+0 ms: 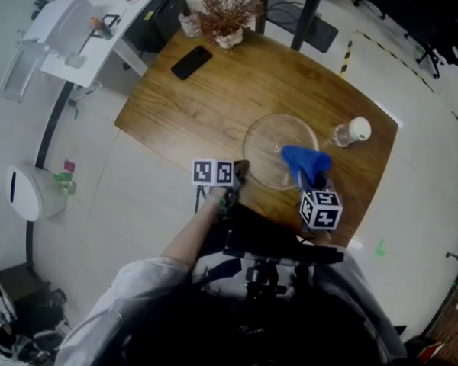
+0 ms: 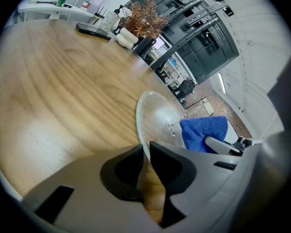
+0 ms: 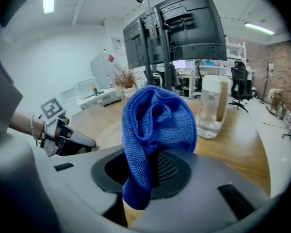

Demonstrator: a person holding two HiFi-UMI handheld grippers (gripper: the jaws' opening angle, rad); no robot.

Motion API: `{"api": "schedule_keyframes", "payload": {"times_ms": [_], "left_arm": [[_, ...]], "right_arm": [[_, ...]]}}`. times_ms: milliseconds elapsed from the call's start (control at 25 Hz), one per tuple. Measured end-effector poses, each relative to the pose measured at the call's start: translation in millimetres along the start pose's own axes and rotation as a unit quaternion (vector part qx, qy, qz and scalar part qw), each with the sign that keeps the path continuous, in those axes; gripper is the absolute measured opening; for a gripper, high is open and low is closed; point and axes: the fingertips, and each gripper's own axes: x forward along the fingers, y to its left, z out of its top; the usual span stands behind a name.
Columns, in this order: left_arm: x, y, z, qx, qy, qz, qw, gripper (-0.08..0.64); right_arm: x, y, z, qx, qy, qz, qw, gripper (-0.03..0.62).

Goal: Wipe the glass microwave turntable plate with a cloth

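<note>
The clear glass turntable plate [image 1: 269, 142] lies on the wooden table [image 1: 214, 97] near its front edge. My left gripper [image 1: 239, 175] is shut on the plate's near-left rim; in the left gripper view the plate [image 2: 157, 118] runs edge-on between the jaws of the left gripper [image 2: 145, 160]. My right gripper [image 1: 311, 181] is shut on a blue cloth [image 1: 305, 161], which hangs over the plate's right side. In the right gripper view the cloth [image 3: 153, 135] bunches up out of the jaws of the right gripper [image 3: 153, 171].
A clear bottle with a white cap [image 1: 350, 132] lies right of the plate. A black phone [image 1: 191, 62] and a dried plant in a white pot [image 1: 227, 15] sit at the far edge. A white side table [image 1: 84, 29] stands at the upper left.
</note>
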Motion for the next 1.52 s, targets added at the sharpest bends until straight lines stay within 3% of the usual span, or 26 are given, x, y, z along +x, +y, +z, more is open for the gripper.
{"api": "schedule_keyframes", "payload": {"times_ms": [200,320,600,840,1080,1360,1520], "left_arm": [[-0.4,-0.5,0.1,-0.003,0.002,0.000,1.0000,0.037],[0.1,-0.8,0.0,-0.002,0.001,0.000,1.0000,0.037],[-0.2,-0.3,-0.2,0.000,0.000,0.002,1.0000,0.037],[-0.5,0.1,-0.6,-0.001,0.001,0.000,1.0000,0.037],[0.5,0.2,-1.4,-0.003,0.002,-0.003,1.0000,0.037],[-0.4,-1.1,-1.0,-0.003,0.002,-0.007,1.0000,0.037],[-9.8,-5.0,-4.6,-0.017,-0.021,-0.039,0.9989,0.037]], "right_arm": [[-2.7,87.4,-8.6,-0.069,0.013,0.119,0.990,0.091],[-0.6,108.9,-34.9,-0.100,0.050,0.141,0.984,0.091],[-3.4,76.9,-54.5,-0.072,0.065,0.106,0.990,0.092],[-14.4,16.9,-51.3,-0.016,0.055,0.025,0.998,0.092],[-27.4,-37.4,-53.8,0.042,0.042,-0.050,0.997,0.092],[-30.7,-27.6,-44.7,0.046,0.023,-0.048,0.998,0.091],[-35.6,-14.8,-22.9,0.058,-0.010,-0.031,0.998,0.091]]}}
